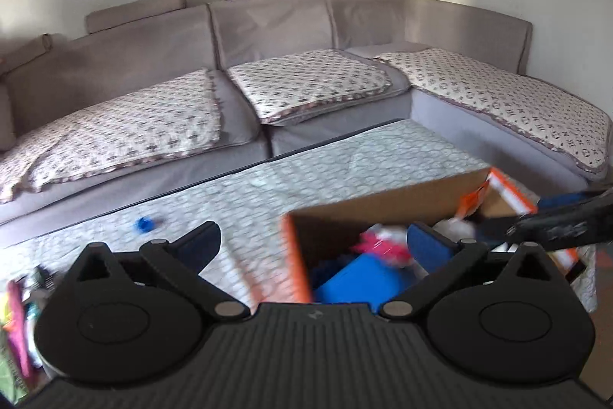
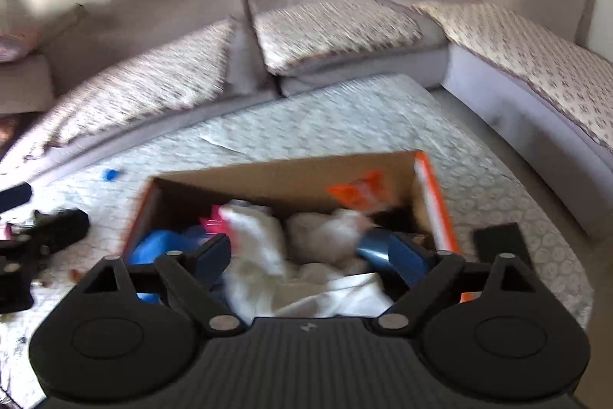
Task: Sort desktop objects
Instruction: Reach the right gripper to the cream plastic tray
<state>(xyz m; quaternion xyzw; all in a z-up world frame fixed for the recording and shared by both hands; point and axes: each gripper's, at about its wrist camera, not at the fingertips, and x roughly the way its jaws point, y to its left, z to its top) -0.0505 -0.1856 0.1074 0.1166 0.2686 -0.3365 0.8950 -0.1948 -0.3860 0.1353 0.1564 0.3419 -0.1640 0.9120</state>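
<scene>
An open cardboard box with orange edges [image 1: 383,206] [image 2: 283,171] stands on the patterned table. It holds a blue item [image 1: 356,282], pink and orange packets, and white cloth or bags [image 2: 314,232]. My left gripper [image 1: 314,240] is open and empty, over the box's left wall. My right gripper [image 2: 302,248] is open above the box, with white cloth [image 2: 260,271] lying between its fingers; no grip shows. The right gripper also shows in the left wrist view [image 1: 555,221] over the box's right end. A small blue object [image 1: 145,224] [image 2: 111,174] lies on the table left of the box.
Colourful packets [image 1: 19,309] lie at the table's left front. A black flat item [image 2: 502,244] lies right of the box. A grey corner sofa with patterned cushions [image 1: 306,87] wraps behind and to the right of the table. The left gripper's body [image 2: 38,232] sits at left.
</scene>
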